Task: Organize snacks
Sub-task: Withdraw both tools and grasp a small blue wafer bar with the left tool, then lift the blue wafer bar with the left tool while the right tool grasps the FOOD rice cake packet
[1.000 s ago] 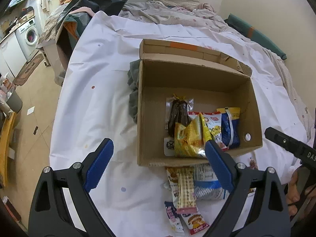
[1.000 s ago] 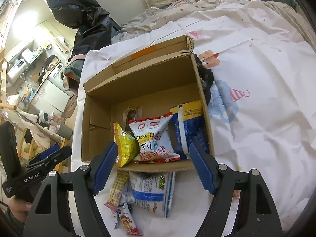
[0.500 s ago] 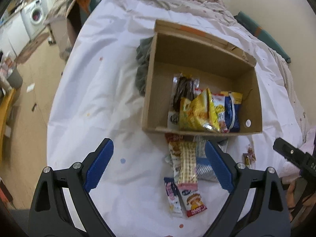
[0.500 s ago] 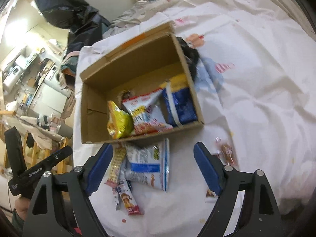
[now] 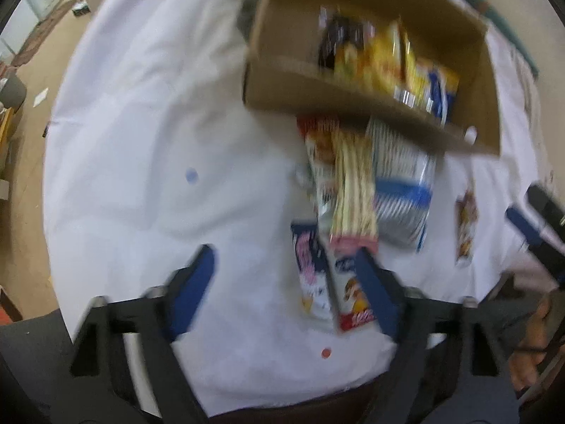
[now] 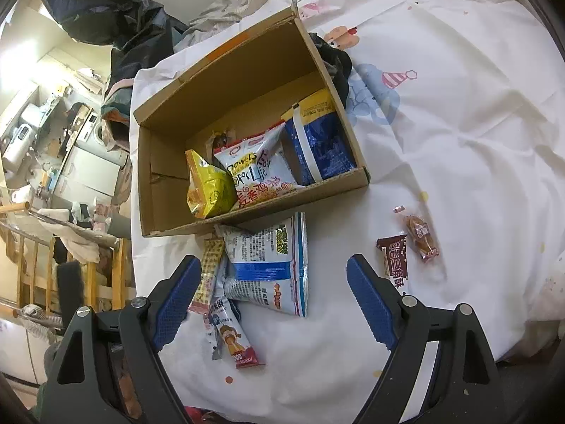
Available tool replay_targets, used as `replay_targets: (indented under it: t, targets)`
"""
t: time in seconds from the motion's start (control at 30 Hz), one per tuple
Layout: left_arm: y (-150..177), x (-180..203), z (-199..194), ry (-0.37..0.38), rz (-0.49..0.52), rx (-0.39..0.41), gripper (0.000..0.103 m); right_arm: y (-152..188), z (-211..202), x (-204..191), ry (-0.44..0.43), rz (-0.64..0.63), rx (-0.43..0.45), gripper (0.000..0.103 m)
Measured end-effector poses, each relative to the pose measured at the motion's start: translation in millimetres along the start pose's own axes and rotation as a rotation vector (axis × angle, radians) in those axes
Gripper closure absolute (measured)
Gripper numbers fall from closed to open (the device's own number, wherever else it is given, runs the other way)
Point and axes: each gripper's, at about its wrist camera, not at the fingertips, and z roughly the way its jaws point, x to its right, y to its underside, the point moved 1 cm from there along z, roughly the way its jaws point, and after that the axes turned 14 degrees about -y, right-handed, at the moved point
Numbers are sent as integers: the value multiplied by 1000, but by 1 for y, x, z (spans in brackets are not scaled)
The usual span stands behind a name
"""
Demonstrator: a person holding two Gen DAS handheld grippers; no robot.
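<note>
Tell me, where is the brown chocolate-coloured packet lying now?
In the right wrist view the brown packet lies on the white sheet at the right, outside the cardboard box, beside a small clear-wrapped snack.

We hold the left hand-held gripper (image 5: pixel 282 282) pointing steeply downward, its black frame and two blue-padded fingers (image 5: pixel 196 282) smeared by motion blur in its own view; its jaws are closing, and the pads press on nothing. At the right edge of that view we see part of our right hand (image 5: pixel 529 349) wrapped around the handle of the other tool. The right hand-held gripper (image 6: pixel 272 296) tilts downward at a shallower angle and looks sharp and steady, its blue pads (image 6: pixel 367 300) spread wide with nothing gripped between them. In the right wrist view the left tool appears only as a dark shape at the left edge.
</note>
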Motion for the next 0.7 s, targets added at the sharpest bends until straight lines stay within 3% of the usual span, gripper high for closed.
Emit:
replay_targets:
  t: [0.03,0.1,0.2,0.27,0.47,0.53,0.7]
  targets:
    - [1,0,6,-1,-1,-25,53,0,0,1,0,2,0,16]
    - [1,0,17,6,-15,-70,58,0,1,2,-2,9,-1,16]
    - [1,5,29,26,-4,-110,59,0,2,2,-1,5,-2,16]
    - [3,11,37,5,23,-111,59,0,4,2,0,2,-6,16]
    - [7,22,48,-80,97,-84,73,2,13,-2,12,-12,-31,16]
    - [9,30,47,-121,137,-61,89,4,18,-4,19,-23,-47,16]
    - [13,19,38,-109,124,-58,89,17,43,-13,16,-72,-165,17]
